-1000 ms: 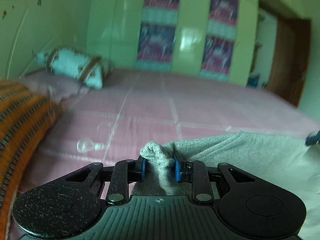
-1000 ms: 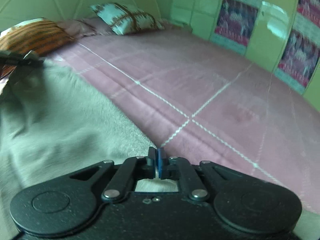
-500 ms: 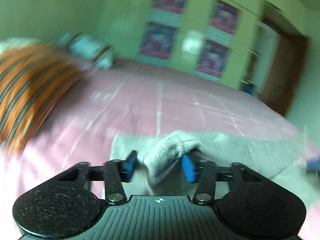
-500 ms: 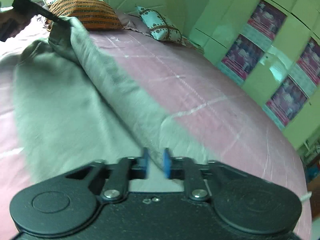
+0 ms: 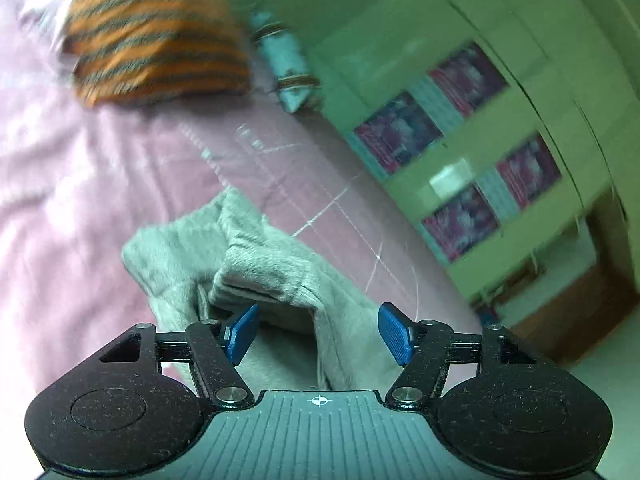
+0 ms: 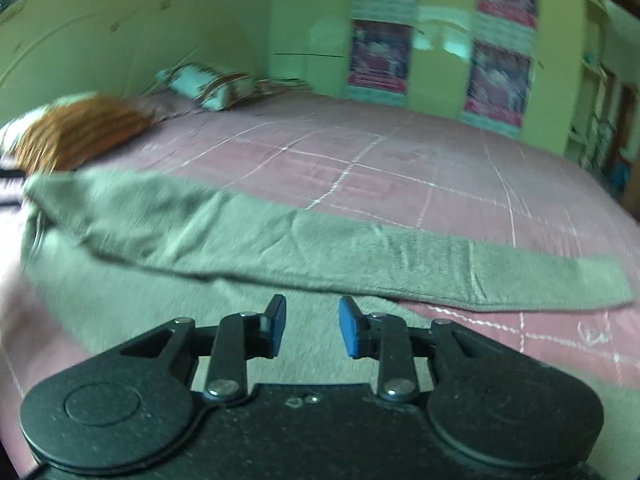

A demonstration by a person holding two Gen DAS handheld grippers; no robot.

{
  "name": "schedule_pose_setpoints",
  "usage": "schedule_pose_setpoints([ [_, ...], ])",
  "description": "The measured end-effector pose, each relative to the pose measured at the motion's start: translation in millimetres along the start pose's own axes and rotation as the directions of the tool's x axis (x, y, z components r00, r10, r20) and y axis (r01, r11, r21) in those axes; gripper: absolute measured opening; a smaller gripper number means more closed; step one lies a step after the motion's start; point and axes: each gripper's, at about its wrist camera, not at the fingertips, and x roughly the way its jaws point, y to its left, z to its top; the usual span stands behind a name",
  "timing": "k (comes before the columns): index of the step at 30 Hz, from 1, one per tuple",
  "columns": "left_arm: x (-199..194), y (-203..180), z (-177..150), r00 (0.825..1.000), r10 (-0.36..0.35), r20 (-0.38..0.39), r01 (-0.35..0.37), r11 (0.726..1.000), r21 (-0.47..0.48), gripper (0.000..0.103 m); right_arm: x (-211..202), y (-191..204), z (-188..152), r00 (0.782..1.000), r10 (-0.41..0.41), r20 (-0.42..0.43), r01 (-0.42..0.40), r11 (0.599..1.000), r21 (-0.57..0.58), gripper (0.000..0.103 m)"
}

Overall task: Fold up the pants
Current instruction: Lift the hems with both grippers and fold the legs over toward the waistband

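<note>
Soft grey pants released onto the pink bed

Both jaws are seen opening: the left gripper (image 5: 318, 334) straddles a bunched cuff unpressed, the right gripper (image 6: 312, 326) is empty above the pants (image 6: 256, 236). Limp, light fleece is judged best pinched at hems or waistband on the bed (image 6: 400, 152).

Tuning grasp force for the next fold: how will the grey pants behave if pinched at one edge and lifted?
Likely floppy: the pants drape in soft creases and lie flat over the bed. Probably light, since the bunched cuff holds loose folds. The fuzzy knit looks grippy, so slipping seems unlikely.
</note>
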Motion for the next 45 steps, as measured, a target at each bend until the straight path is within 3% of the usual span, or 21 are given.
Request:
schedule_pose_setpoints([
  [3, 17.5, 11.7, -1.3, 1.000, 0.001, -0.014, -0.003, 0.994, -0.108, 0.066, 19.8, -22.5, 2.0, 0.999, 0.031, -0.028, -0.026, 0.983, 0.181, 0.024],
  [7, 37.8, 23.8, -3.1, 0.999, -0.014, -0.029, 0.008, 0.981, -0.193, 0.066, 57.0, -51.7, -3.8, 0.994, 0.088, -0.067, -0.051, 0.899, 0.436, 0.028],
  [9, 47.5, 26.9, -2.5, 0.999, -0.030, -0.039, 0.020, 0.972, -0.235, 0.066, 76.3, -64.7, -10.6, 0.990, 0.123, -0.075, -0.062, 0.833, 0.550, 0.028],
  [12, 58.5, 29.4, -5.8, 0.998, -0.020, -0.062, 0.003, 0.966, -0.258, 0.065, 105.6, -90.8, -23.2, 0.981, 0.185, -0.064, -0.079, 0.675, 0.734, 0.026],
  [13, 62.6, 29.4, -6.0, 0.998, -0.016, -0.061, 0.000, 0.966, -0.257, 0.059, 113.3, -99.5, -26.9, 0.980, 0.195, -0.043, -0.088, 0.618, 0.781, 0.026],
  [14, 66.2, 27.5, -4.8, 0.998, -0.001, -0.064, -0.015, 0.971, -0.240, 0.035, 120.2, -106.7, -29.5, 0.978, 0.206, -0.027, -0.097, 0.568, 0.817, 0.026],
  [16, 79.3, 22.1, 5.5, 0.994, 0.027, -0.102, -0.047, 0.979, -0.199, 0.030, 131.8, -118.8, -32.1, 0.977, 0.214, -0.016, -0.096, 0.501, 0.860, 0.001],
  [18, 98.7, 4.3, 27.4, 0.990, 0.025, -0.138, -0.042, 0.992, -0.122, 0.027, 132.4, -120.9, -22.1, 0.979, 0.204, -0.017, -0.098, 0.540, 0.836, 0.000],
  [20, 104.3, -29.6, 58.2, 0.986, -0.133, -0.103, 0.130, 0.991, -0.030, 0.026, 110.7, -114.0, 3.2, 0.981, 0.186, 0.056, -0.162, 0.621, 0.767, 0.000],
  [22, 97.3, -59.1, 82.0, 0.948, -0.309, -0.079, 0.314, 0.948, 0.055, 0.026, 72.9, -110.9, 23.0, 0.965, 0.178, 0.191, -0.261, 0.649, 0.715, 0.000],
  [24, 93.3, -63.8, 89.8, 0.928, -0.352, -0.125, 0.365, 0.925, 0.109, 0.026, 33.6, -106.2, 26.9, 0.941, 0.181, 0.285, -0.329, 0.682, 0.653, 0.000],
  [25, 93.6, -56.1, 88.6, 0.938, -0.302, -0.167, 0.324, 0.939, 0.119, 0.026, 17.0, -102.8, 21.0, 0.937, 0.184, 0.296, -0.336, 0.703, 0.626, 0.000],
  [26, 96.9, -42.8, 81.6, 0.960, -0.186, -0.211, 0.219, 0.964, 0.149, 0.026, 7.6, -99.4, 9.2, 0.941, 0.195, 0.276, -0.328, 0.721, 0.610, 0.000],
  [27, 105.7, -24.7, 69.6, 0.959, -0.022, -0.282, 0.080, 0.977, 0.195, 0.026, 5.3, -95.7, -8.7, 0.952, 0.208, 0.223, -0.303, 0.742, 0.599, 0.000],
  [28, 115.5, -4.4, 55.4, 0.928, 0.109, -0.355, -0.030, 0.975, 0.221, 0.026, 14.9, -90.1, -31.0, 0.963, 0.240, 0.124, -0.265, 0.757, 0.597, 0.000],
  [29, 119.7, 13.9, 39.5, 0.903, 0.164, -0.398, -0.073, 0.970, 0.232, 0.026, 30.7, -86.6, -51.1, 0.961, 0.278, 0.008, -0.224, 0.759, 0.611, 0.000],
  [30, 116.1, 21.6, 29.6, 0.910, 0.138, -0.390, -0.055, 0.974, 0.218, 0.026, 41.4, -84.2, -68.8, 0.956, 0.285, -0.073, -0.174, 0.750, 0.638, 0.000],
  [33, 108.8, 27.6, 18.6, 0.939, 0.076, -0.334, -0.029, 0.989, 0.144, 0.026, 39.1, -82.8, -87.8, 0.963, 0.265, -0.043, -0.162, 0.702, 0.693, 0.000],
  [36, 117.2, 26.9, 14.3, 0.942, 0.069, -0.329, -0.027, 0.991, 0.131, 0.026, 35.6, -76.6, -85.6, 0.971, 0.231, -0.056, -0.133, 0.725, 0.676, 0.013],
  [41, 119.3, 36.0, 18.2, 0.938, 0.063, -0.341, -0.021, 0.992, 0.123, 0.026, 49.8, -82.3, -72.4, 0.973, 0.206, -0.104, -0.075, 0.709, 0.701, 0.002],
  [45, 88.0, 19.1, 46.0, 0.954, -0.089, -0.287, 0.136, 0.980, 0.146, 0.024, 21.9, -72.8, -36.5, 0.977, 0.213, -0.013, -0.152, 0.736, 0.660, 0.000],
])
